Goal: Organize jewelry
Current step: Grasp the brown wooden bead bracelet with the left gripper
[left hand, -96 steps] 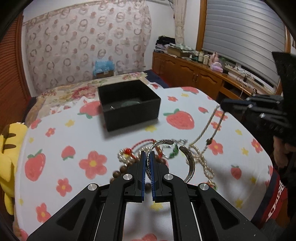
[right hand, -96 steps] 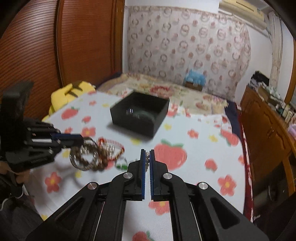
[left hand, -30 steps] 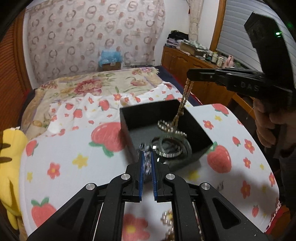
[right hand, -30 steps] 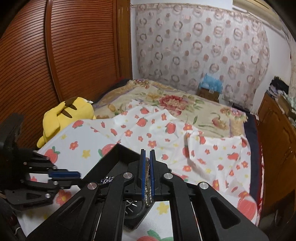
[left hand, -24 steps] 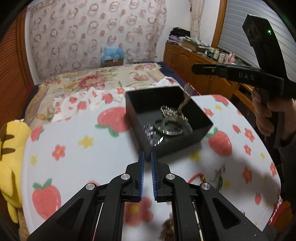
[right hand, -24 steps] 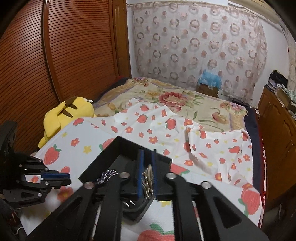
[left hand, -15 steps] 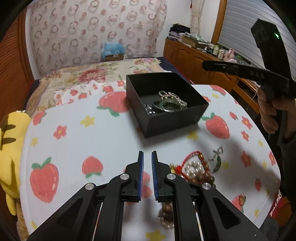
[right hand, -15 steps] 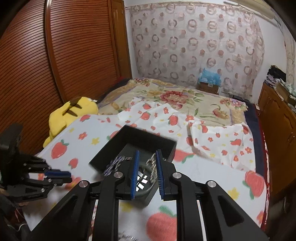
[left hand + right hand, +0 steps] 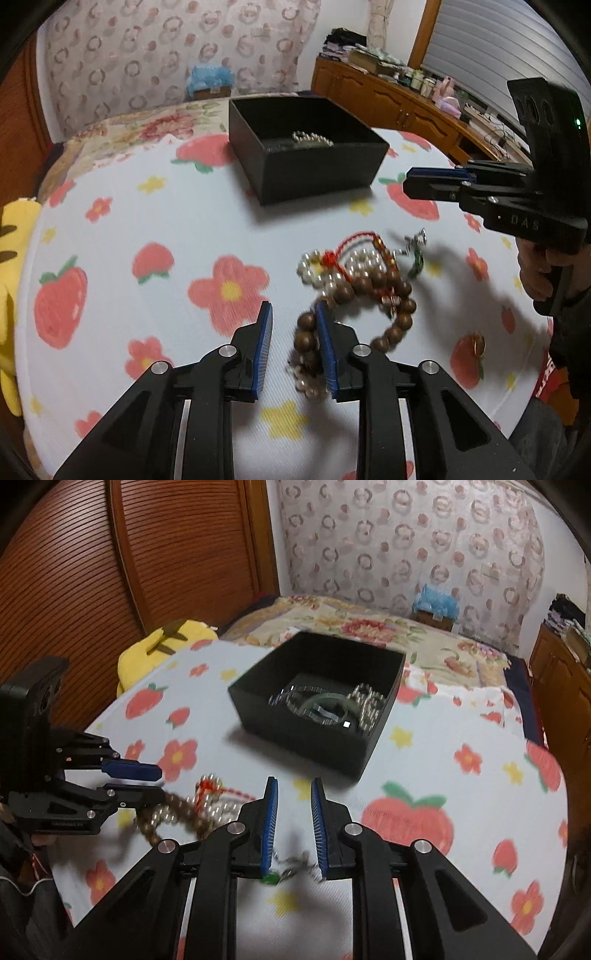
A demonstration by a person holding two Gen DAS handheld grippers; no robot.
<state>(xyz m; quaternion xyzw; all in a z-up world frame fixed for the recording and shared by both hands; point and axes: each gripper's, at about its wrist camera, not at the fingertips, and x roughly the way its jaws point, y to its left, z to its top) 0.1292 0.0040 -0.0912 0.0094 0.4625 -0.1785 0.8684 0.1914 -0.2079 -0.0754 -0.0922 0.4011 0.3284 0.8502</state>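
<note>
Black and square, the box (image 9: 317, 716) sits on the desk (image 9: 122, 221), which wears a white cloth with red strawberries and flowers. Inside the box lie a shiny silver watch (image 9: 317, 705) and a string of small pale beads (image 9: 365, 701). Nearer the camera, a heap of jewelry (image 9: 354, 280) lies on the cloth, well apart from the box. It has brown wooden beads (image 9: 369, 291), white pearls (image 9: 332, 266) and a red cord (image 9: 351, 240) all tangled together. A small green and silver piece (image 9: 415, 251) lies just beside the heap. The left gripper (image 9: 293, 347) is low over the near end of the heap, and its jaws are open, with some brown beads between them. The right gripper (image 9: 293, 827) has its jaws open too, and the small green piece shows blurry between them. A yellow plush toy (image 9: 162, 646) sits at the far left edge of the desk.
</note>
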